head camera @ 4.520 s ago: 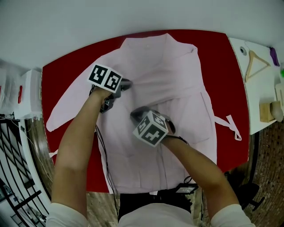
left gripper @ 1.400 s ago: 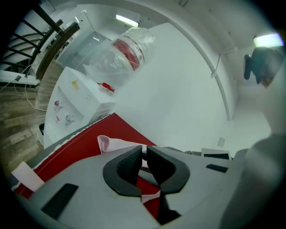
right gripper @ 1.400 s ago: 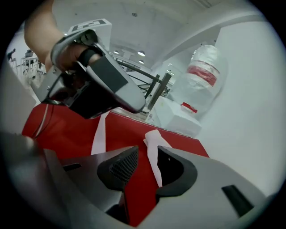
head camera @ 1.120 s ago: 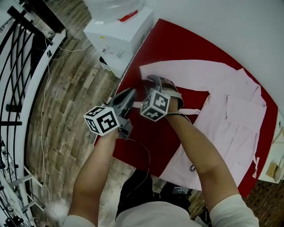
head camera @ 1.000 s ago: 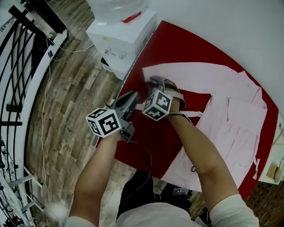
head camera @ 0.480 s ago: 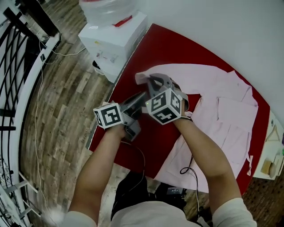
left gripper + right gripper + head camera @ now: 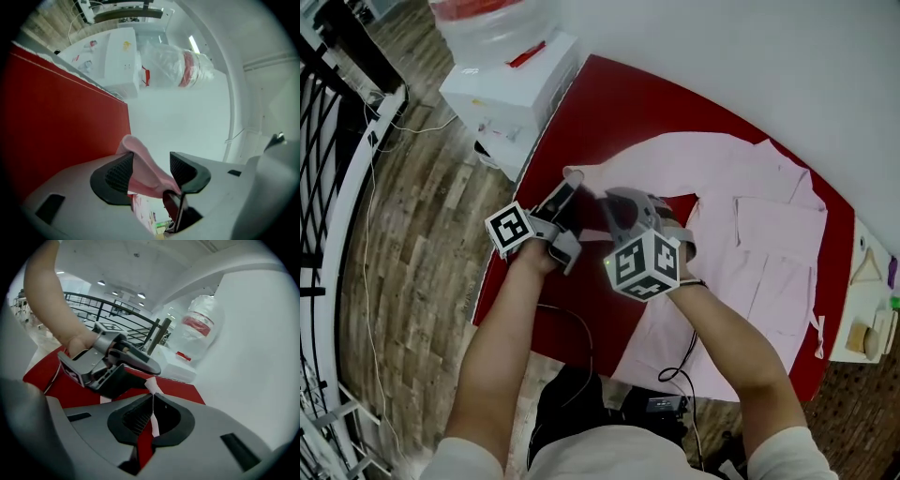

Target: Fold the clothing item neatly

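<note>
A pale pink robe lies spread on the red table, one long sleeve reaching left. The sleeve's end is raised off the table. My right gripper is shut on a thin edge of that cloth, pinched between its pads. My left gripper sits just left of it, rolled on its side. Its jaws have just been opening, and the pink sleeve end hangs loose between the pads.
A white cabinet with a water bottle stands off the table's left corner. A black railing borders the wooden floor. A wooden hanger lies on a white surface at the right. A black cable hangs by the near edge.
The sleeve end has come up off the table with my right gripper shut on it. My left gripper has rolled, moved in beside it and opened its jaws.
</note>
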Demonstrator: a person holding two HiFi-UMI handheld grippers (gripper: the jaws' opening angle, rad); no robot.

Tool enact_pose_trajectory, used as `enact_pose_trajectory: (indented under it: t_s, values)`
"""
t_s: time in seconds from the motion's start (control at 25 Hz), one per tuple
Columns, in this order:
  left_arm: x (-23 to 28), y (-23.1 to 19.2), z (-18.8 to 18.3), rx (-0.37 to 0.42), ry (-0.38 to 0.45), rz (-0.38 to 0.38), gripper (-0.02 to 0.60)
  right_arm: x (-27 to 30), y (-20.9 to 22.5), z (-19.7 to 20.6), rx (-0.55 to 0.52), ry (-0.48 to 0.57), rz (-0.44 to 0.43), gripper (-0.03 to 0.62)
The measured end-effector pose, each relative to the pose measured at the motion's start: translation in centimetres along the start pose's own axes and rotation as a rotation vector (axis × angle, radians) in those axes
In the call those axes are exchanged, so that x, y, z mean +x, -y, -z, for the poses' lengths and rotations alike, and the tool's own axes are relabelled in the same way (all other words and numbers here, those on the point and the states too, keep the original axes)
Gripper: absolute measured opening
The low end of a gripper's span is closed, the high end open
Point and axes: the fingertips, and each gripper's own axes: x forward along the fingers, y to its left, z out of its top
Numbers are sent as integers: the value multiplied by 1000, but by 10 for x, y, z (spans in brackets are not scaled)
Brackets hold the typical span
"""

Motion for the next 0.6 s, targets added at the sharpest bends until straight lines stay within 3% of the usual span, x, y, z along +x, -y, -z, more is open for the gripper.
enact_pose_trajectory:
  t_s: [0.12,0.28,0.32,0.44,0.6]
  values:
    - [3,-9,-5,34,-21,-62,225,-3,-17,2,-77,-9,-16,18]
    - [5,-19,-10,135,-64,-152,223,-7,-31,2,-138,-12,-22,18]
    - [6,-19,-8,160,-90,-165,194,-8,-31,2,-141,-15,-19,18]
    - [11,-15,-2,220,-153,-201,23,-11,-26,4,-127,-22,-3,18]
    - [23,11,-8,316,-141,-184,14,-18,-16,7,-90,-25,22,19]
